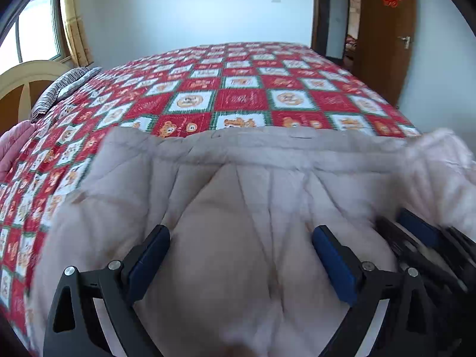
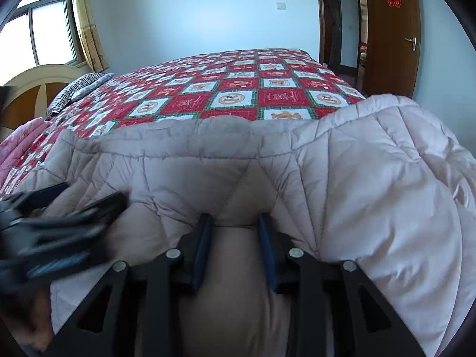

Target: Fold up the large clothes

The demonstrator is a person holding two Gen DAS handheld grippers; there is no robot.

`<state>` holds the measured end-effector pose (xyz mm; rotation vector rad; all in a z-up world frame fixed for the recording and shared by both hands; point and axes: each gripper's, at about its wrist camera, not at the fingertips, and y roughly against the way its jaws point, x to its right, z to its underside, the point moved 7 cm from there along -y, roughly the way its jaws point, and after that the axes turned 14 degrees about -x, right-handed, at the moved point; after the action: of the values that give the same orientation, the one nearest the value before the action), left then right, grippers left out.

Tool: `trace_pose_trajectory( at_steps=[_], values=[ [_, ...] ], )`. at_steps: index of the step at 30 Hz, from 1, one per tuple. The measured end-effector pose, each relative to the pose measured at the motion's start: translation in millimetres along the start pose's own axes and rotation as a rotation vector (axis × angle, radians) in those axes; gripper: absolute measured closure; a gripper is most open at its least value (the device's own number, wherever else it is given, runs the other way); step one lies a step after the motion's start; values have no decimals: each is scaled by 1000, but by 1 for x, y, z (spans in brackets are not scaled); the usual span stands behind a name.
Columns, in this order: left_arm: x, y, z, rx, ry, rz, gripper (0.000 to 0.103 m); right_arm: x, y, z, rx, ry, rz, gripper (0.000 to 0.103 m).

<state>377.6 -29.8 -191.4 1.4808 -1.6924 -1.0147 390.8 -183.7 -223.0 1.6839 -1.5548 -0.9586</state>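
Note:
A large pale pink quilted coat [image 1: 232, 196] lies on the near part of the bed, also in the right wrist view [image 2: 372, 178]. My left gripper [image 1: 241, 238] is open, its fingers spread wide over the coat with nothing between them. My right gripper [image 2: 235, 223] is shut on a bunched fold of the coat. The right gripper shows blurred at the right edge of the left wrist view [image 1: 428, 244]. The left gripper shows blurred at the left of the right wrist view [image 2: 53, 226].
The bed carries a red, white and green checked bedspread [image 1: 238, 89] with bear pictures. A striped pillow [image 1: 59, 89] and a pink quilt [image 1: 12, 145] lie at the left by the headboard [image 1: 26, 80]. A brown door [image 1: 383, 35] stands open at the right.

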Motion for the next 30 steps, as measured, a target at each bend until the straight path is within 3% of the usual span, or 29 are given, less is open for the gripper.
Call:
trace_pose_trajectory(
  at_steps=[5, 8, 10, 12, 15, 18, 20, 25, 30],
  values=[
    [-1, 37, 43, 13, 36, 55, 6, -1, 0, -1, -6, 1, 12, 67],
    [3, 21, 64, -19, 17, 3, 6, -3, 11, 1, -32, 5, 17, 67],
    [4, 20, 67, 11, -1, -20, 6, -2, 41, 10, 10, -44, -41, 66],
    [6, 18, 67, 23, -16, -41, 6, -1, 69, 28, 44, -89, -111, 64],
    [8, 15, 67, 47, -23, -67, 5, -6, 89, 60, 62, -80, -120, 65],
    [9, 15, 69, 69, -27, -89, 5, -13, 80, 83, 37, -62, -120, 65],
    [9, 15, 68, 68, -32, -98, 5, -13, 62, 90, 9, -58, -77, 64],
    [9, 14, 69, 68, -37, -106, 5, -21, 48, 92, 61, 2, 11, 63],
    [10, 20, 75, 47, -55, -102, 5, -21, 48, 95, 80, -2, -4, 63]
  ],
)
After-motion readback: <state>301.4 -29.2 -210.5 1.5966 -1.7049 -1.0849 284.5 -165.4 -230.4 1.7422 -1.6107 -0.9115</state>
